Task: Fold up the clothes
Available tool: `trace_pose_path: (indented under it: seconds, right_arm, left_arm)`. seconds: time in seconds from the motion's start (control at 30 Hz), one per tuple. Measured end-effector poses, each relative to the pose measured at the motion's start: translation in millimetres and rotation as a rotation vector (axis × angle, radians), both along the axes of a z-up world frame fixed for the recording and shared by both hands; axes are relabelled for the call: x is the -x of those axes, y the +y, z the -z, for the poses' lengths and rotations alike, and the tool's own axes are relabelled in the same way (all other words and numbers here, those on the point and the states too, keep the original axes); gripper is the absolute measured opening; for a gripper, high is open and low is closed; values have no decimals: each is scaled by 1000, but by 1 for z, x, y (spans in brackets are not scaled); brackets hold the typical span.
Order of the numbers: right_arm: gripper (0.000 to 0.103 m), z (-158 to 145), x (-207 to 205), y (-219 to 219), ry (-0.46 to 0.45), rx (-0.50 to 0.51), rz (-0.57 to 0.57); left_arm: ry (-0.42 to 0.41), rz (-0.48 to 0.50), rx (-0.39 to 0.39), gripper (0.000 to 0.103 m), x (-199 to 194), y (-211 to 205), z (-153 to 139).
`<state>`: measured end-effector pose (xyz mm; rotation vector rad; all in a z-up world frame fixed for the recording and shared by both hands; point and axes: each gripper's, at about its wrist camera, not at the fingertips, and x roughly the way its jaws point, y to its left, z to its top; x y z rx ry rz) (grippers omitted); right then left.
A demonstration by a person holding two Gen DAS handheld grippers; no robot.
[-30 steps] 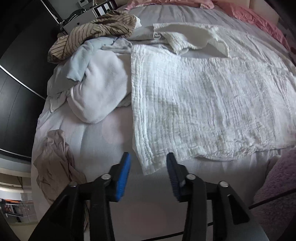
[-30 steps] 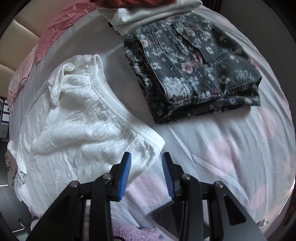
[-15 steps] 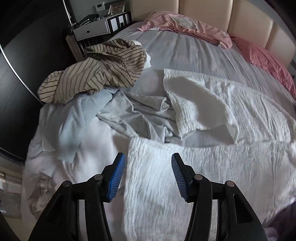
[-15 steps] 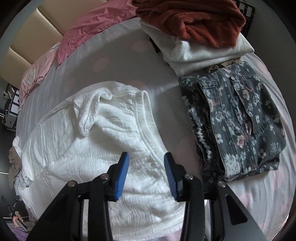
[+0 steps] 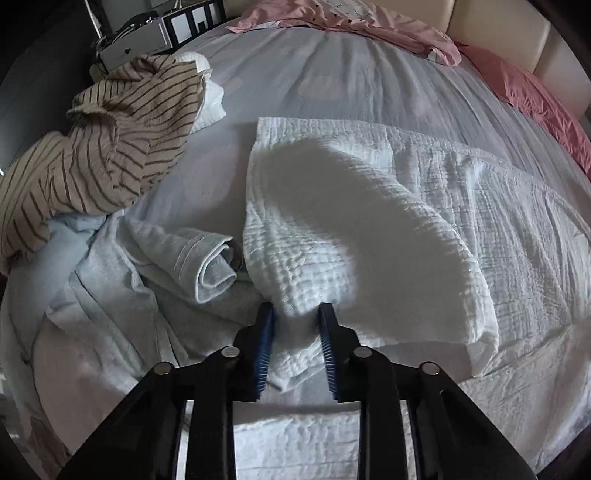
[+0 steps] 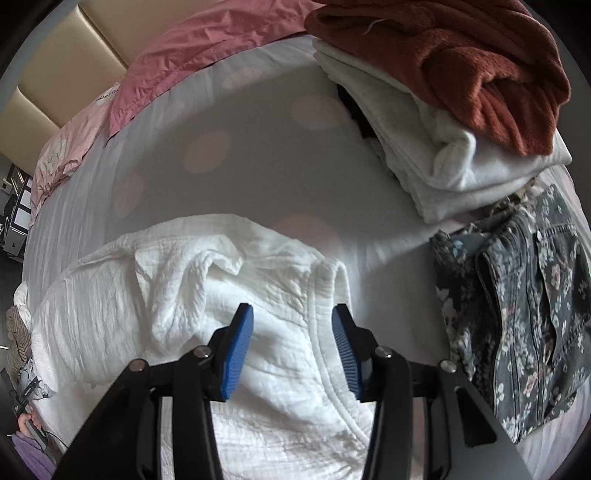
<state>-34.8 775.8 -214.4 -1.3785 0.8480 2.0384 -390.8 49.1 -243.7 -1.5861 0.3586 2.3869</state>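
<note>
White crinkled garment (image 5: 388, 206) lies spread over the near half of the bed (image 5: 332, 74), w/ one part folded back over itself so a thick doubled flap runs from mid-bed toward the near edge. Left gripper (image 5: 295, 314) sits at the flap's near-left corner: blue pads (image 5: 264, 347) stand close on either side of a bunched bit of that white fabric, which fills the gap between them; whether they're truly pinching it, can't tell. Just left of the gripper is a pale grey garment (image 5: 207, 258), its end rolled into a loop, touching the white one. Further left, toward the bed's left edge, a beige striped shirt (image 5: 107, 136) is heaped on top of light blue cloth (image 5: 74, 229). Pink bedding (image 5: 351, 26) lines the far edge by the beige headboard (image 5: 517, 33); a grey box-like unit (image 5: 147, 33) stands past the far-left corner.

Right wrist view: same white crinkled garment (image 6: 192, 295) fills the near-left part of the bed (image 6: 258, 155), its ribbed hem (image 6: 325, 295) running down between the fingers. Right gripper (image 6: 291, 325) hangs over that hem w/ jaws wide apart, holding nothing; blue pads (image 6: 236, 350) clear of each other. Right side of bed: folded dark floral denim piece (image 6: 517, 314) near the edge, well apart from the white garment. Behind it, a folded white fleece item (image 6: 443, 162) w/ a rust-red fuzzy garment (image 6: 461, 48) stacked on top. Pink bedding (image 6: 184, 48) and headboard (image 6: 55, 74) at far left. A hand (image 6: 27, 421) shows at the near-left rim, tiny.
</note>
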Motion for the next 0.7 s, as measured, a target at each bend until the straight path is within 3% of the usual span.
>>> trace_pose_path:
  seconds: [0.1, 0.3, 0.4, 0.43, 0.47, 0.57, 0.7]
  right_arm:
    - [57, 7, 12, 9, -13, -18, -1]
    - [57, 26, 35, 17, -57, -42, -44]
    - [56, 36, 45, 15, -98, -79, -86]
    - [44, 39, 48, 14, -111, -95, -97]
    - [26, 41, 50, 14, -127, -106, -107]
    - [6, 42, 58, 14, -170, -152, -121]
    - [4, 26, 65, 30, -165, -234, -75]
  left_arm:
    - [55, 17, 39, 11, 4, 8, -7]
    - [178, -98, 45, 9, 31, -19, -58]
    - [196, -118, 103, 9, 41, -20, -66]
    - [194, -118, 119, 9, 43, -19, -66]
    - [189, -115, 134, 9, 43, -20, -66]
    - [172, -111, 179, 9, 49, -15, -56]
    - [163, -134, 198, 9, 57, -13, -43]
